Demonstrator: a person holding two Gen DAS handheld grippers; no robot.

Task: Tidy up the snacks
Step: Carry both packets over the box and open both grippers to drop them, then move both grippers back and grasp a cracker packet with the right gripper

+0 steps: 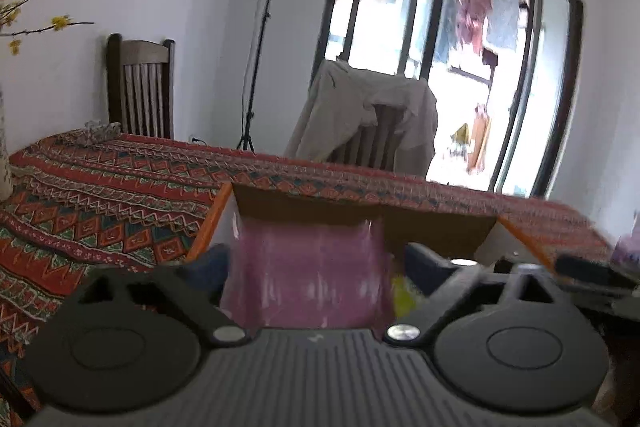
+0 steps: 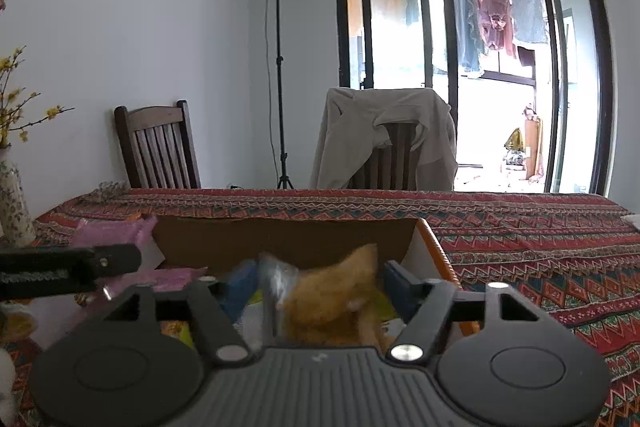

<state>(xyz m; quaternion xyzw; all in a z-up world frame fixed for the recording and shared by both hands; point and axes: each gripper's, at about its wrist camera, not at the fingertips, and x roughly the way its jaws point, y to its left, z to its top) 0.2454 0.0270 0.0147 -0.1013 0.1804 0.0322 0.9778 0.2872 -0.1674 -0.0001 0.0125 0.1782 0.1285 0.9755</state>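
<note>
A cardboard box (image 2: 280, 239) with an orange rim sits on a table under a red zigzag-patterned cloth (image 2: 540, 247). The left gripper (image 1: 316, 263) stands spread wide over the box, a blurred pink snack pack (image 1: 308, 279) loose between its fingers. The right gripper (image 2: 316, 283), also released, frames a crinkly orange snack bag (image 2: 336, 291) inside the box. Behind stand a slatted wooden chair (image 2: 160, 151) and a thin lamp stand (image 2: 280, 67).
</note>
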